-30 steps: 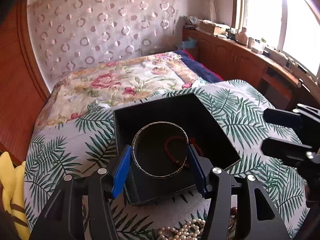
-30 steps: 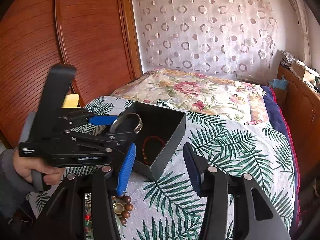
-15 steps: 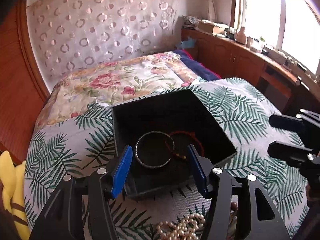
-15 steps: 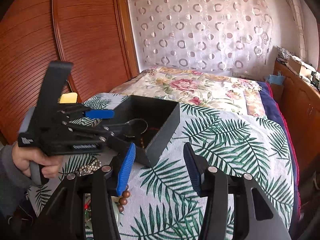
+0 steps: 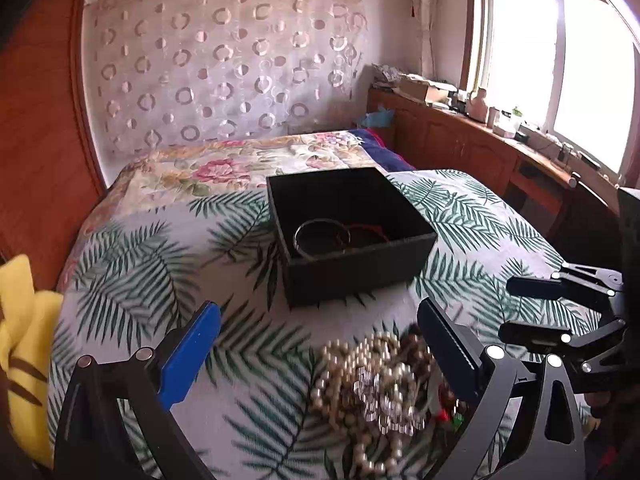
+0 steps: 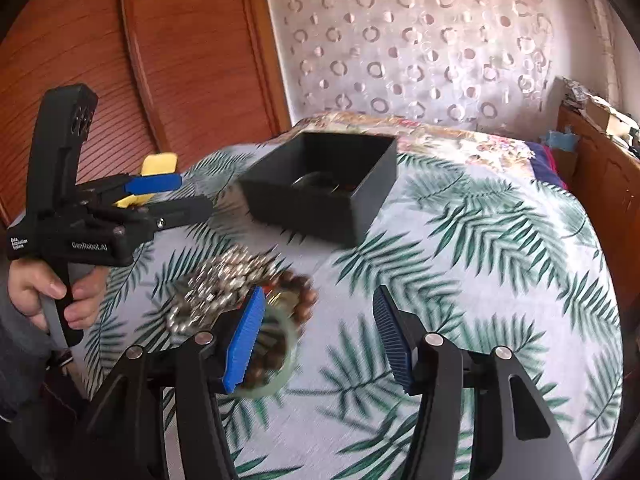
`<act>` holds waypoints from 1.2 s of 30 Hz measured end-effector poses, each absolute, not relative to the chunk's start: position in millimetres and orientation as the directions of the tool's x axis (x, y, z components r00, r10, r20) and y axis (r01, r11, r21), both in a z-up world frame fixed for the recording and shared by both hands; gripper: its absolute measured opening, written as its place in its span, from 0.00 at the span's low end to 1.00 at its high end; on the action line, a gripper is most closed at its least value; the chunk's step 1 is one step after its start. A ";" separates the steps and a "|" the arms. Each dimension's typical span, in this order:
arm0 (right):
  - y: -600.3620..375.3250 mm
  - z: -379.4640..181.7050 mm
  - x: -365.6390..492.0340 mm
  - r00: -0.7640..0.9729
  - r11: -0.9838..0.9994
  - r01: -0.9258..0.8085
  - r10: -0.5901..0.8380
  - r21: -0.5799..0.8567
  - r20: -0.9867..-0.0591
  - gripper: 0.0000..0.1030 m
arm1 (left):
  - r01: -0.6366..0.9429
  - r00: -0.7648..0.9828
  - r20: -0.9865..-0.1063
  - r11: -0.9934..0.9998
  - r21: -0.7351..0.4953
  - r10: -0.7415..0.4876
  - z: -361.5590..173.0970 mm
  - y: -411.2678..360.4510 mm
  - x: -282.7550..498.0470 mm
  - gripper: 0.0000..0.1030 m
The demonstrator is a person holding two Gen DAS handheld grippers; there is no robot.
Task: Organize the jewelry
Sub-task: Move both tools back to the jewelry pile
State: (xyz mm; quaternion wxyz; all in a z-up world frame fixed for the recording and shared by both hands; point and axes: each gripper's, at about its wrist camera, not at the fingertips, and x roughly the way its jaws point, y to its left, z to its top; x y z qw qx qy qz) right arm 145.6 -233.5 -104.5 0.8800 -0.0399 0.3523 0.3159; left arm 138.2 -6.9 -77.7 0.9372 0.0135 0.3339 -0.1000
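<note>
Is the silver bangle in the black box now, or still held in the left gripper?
In the box. The silver bangle lies on the black box floor; the left gripper is open and empty.

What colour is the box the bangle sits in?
Black, inside and out. The box shows best in the left wrist view, with the bangle on its floor.

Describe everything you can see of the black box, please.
The black box is square, open on top with no lid in view, matte, perhaps card. It sits upright on the palm-leaf cloth, beyond the jewelry pile. Inside lie a silver bangle and a red bracelet, which overlap. Neither gripper touches it; both are open and nearer the pile.
</note>
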 end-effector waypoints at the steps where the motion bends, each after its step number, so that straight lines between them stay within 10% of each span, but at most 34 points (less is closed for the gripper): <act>1: -231.0 -105.8 141.9 0.547 0.794 -0.590 0.529 0.149 -0.649 0.59 | 0.196 0.758 -0.628 0.980 -0.043 -0.179 -79.0 -5.7 134.5 0.93; 36: -191.4 -116.7 109.5 0.529 0.772 -0.634 0.476 0.045 -0.702 0.71 | 0.174 0.729 -0.661 0.982 -0.070 -0.177 -106.3 18.7 80.7 0.93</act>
